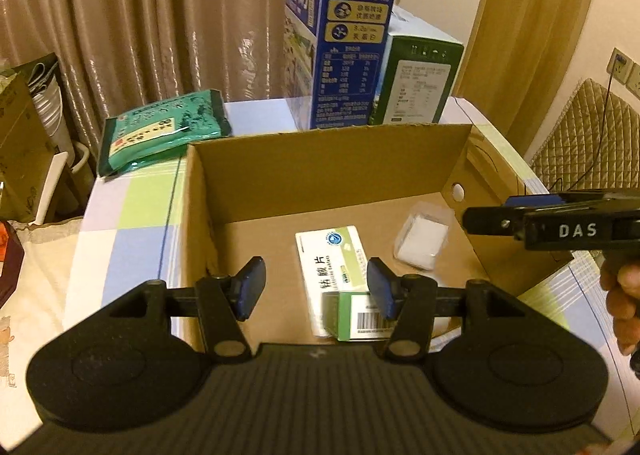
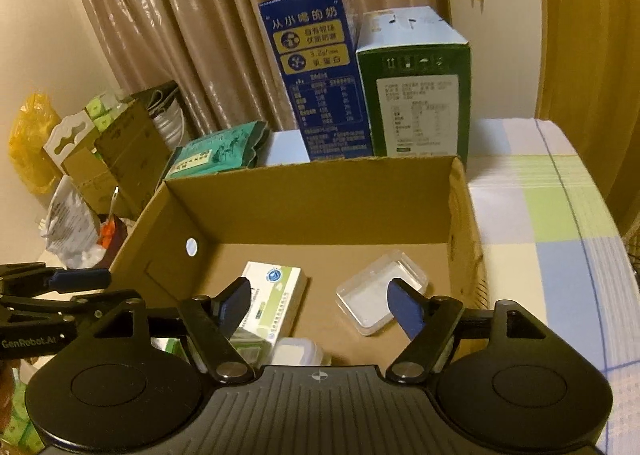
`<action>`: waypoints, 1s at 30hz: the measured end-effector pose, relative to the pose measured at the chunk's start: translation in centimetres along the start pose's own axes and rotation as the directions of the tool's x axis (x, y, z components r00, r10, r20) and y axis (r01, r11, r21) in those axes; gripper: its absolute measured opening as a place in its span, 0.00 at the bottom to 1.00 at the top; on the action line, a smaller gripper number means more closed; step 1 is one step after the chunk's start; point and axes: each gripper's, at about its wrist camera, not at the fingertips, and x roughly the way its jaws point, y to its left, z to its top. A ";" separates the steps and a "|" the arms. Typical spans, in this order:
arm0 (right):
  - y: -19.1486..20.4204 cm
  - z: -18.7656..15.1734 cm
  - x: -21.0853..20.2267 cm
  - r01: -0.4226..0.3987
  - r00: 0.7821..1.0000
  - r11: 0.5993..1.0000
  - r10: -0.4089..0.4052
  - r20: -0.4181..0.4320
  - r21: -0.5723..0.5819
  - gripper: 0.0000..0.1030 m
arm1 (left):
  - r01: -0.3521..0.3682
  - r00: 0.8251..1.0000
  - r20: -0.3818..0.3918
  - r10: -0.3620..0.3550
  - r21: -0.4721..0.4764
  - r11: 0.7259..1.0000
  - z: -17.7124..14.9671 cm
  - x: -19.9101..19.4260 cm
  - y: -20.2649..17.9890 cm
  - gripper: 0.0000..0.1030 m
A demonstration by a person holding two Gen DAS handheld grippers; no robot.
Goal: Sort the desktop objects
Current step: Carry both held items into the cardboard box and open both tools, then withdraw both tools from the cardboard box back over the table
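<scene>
Matt corrugated cardboard box (image 1: 332,171); clear glossy plastic case (image 2: 382,303) inside.

My own left fingers (image 1: 376,287) cover part of the small green barcoded box (image 1: 362,315). In the right view, a white lidded plastic tub (image 2: 298,351) is half hidden behind my gripper's body. The small print on the tall blue milk carton (image 1: 348,55) is too blurred to read.

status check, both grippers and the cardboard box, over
Left gripper open, right gripper open, both empty over open brown cardboard box. White-green medicine carton and clear plastic case lie inside. Nothing blocking.
</scene>
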 end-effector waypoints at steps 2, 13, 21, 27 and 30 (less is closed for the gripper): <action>0.1 -0.2 -1.0 0.004 1.000 1.000 -0.004 0.002 -0.004 0.73 | -0.002 1.000 0.005 0.002 -0.004 1.000 -0.2 -0.7 0.2 0.50; 2.4 -3.6 -8.5 -0.003 1.000 0.998 0.005 0.020 -0.066 0.85 | -0.020 0.999 0.033 0.020 -0.015 1.000 -2.9 -6.6 -0.1 0.56; 3.7 -7.6 -13.5 -0.004 1.000 0.980 0.005 0.005 -0.201 0.90 | -0.029 0.999 0.041 0.028 0.023 0.999 -6.6 -11.7 -1.5 0.68; 4.3 -11.2 -16.1 0.003 1.000 0.934 -0.005 -0.004 -0.358 0.91 | -0.019 0.999 0.035 0.016 0.094 0.995 -9.6 -14.3 -3.2 0.82; 4.6 -13.1 -17.1 0.018 1.000 0.900 -0.020 -0.001 -0.435 0.92 | -0.004 1.000 0.024 0.001 0.120 0.993 -11.2 -15.0 -3.9 0.85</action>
